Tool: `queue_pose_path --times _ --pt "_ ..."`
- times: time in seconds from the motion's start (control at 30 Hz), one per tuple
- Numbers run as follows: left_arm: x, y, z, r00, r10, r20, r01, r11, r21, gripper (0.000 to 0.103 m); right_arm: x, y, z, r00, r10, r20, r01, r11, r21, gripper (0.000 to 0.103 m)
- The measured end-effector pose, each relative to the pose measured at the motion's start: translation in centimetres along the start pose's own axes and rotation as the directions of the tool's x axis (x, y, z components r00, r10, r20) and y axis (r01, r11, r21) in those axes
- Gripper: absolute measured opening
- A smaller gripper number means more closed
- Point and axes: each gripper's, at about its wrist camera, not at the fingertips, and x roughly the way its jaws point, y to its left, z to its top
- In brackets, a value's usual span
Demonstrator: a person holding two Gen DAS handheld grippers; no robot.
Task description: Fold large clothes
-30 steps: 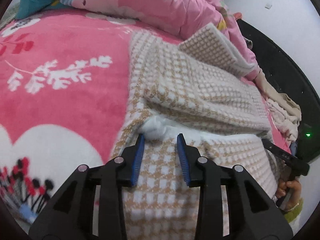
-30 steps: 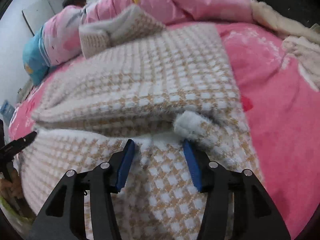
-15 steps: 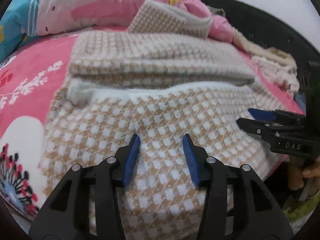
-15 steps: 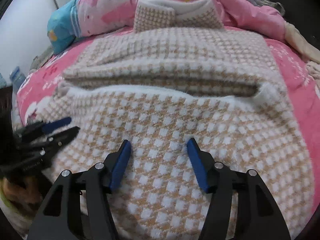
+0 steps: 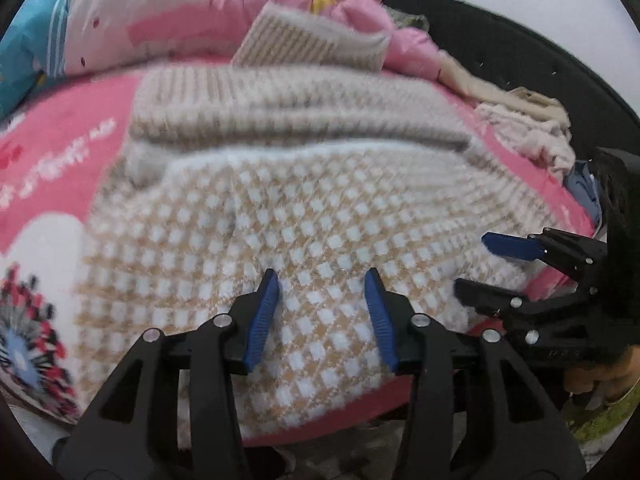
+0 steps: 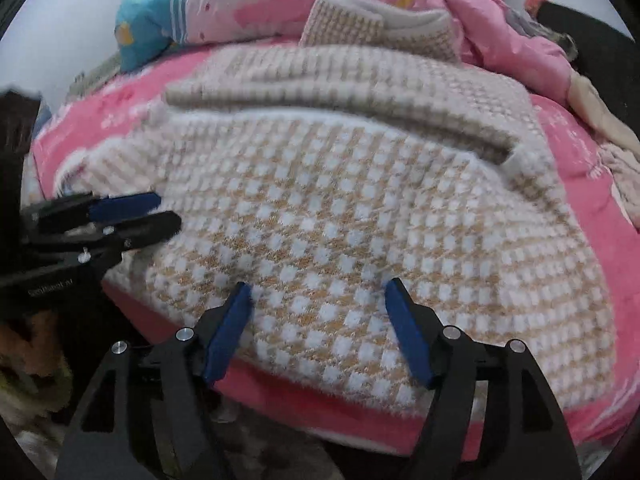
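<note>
A beige-and-white checked knit sweater (image 5: 320, 208) (image 6: 340, 208) lies spread on the pink blanket (image 5: 72, 152), its far part folded over into a thick band across the middle. My left gripper (image 5: 321, 274) hovers open over the sweater's near part with nothing between its blue pads. It also shows side-on at the left of the right wrist view, left gripper (image 6: 168, 210). My right gripper (image 6: 318, 284) is over the near hem with its jaws opening and nothing gripped. It appears at the right of the left wrist view, right gripper (image 5: 474, 264), held by a hand.
A pink patterned quilt (image 5: 200, 12) and a blue pillow (image 6: 152, 24) are heaped at the far side. Another folded checked piece (image 6: 372, 24) rests against the quilt. Cream clothes (image 5: 524, 132) lie at the right by a dark frame (image 5: 500, 52). The bed's near edge (image 6: 320, 400) drops away below the grippers.
Both grippers have drawn back from the fold line toward the bed's near edge. The right jaws stand wider. The sweater stays folded where it lay.
</note>
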Motion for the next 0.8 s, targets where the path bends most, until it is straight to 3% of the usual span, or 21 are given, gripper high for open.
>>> queue_pose_path --times 0.1,0.2,0.23,0.3,0.43,0.53,0.6,0.67,0.8 --pt "-2.4 -1.4 -0.5 0.997 -0.059 0.047 0.056 0.996 0.077 0.044 -2.4 -0.2 -0.8 0.999 -0.042 0.032 0.043 0.999 -0.023 0.067" --pt "-0.5 -1.9 -1.5 0.999 -0.048 -0.026 0.050 0.995 0.084 0.050 -0.9 -1.4 -1.6 0.995 -0.103 -0.016 0.103 0.995 0.007 0.068" --pt "1.1 -1.7 -2.2 0.998 -0.018 -0.062 0.023 0.997 0.078 0.052 0.4 -2.0 -1.9 0.996 -0.083 -0.034 0.085 0.996 0.039 0.069" --pt "1.7 -1.7 -2.5 0.999 -0.028 -0.044 0.030 0.998 0.048 0.054 1.8 -2.6 -2.1 0.997 -0.070 -0.030 0.072 0.995 0.075 0.073" --pt "-0.3 -1.2 -1.8 0.999 -0.035 -0.023 0.035 0.999 0.010 0.054 -0.9 -3.3 -1.6 0.998 -0.059 -0.019 0.060 0.994 0.093 0.073" --pt "-2.2 0.4 -1.9 1.000 0.004 0.010 -0.004 1.000 -0.028 0.054 -3.2 -5.8 -2.5 0.992 -0.129 0.014 0.126 0.982 0.143 0.073" --pt "-1.4 2.3 -2.3 0.999 0.019 -0.028 -0.022 0.995 -0.093 0.054 -2.4 -8.3 -3.7 0.987 -0.160 -0.021 0.161 0.965 0.204 0.073" --pt "-0.4 4.0 -2.8 0.999 -0.031 -0.034 0.025 0.985 -0.171 0.052 -0.5 -10.0 -4.8 0.994 -0.106 -0.025 0.109 0.963 0.246 0.074" --pt "-0.7 3.2 -2.3 0.999 0.018 -0.035 -0.022 0.990 -0.137 0.053 -1.8 -9.1 -3.7 0.990 -0.141 -0.021 0.142 0.962 0.235 0.074"
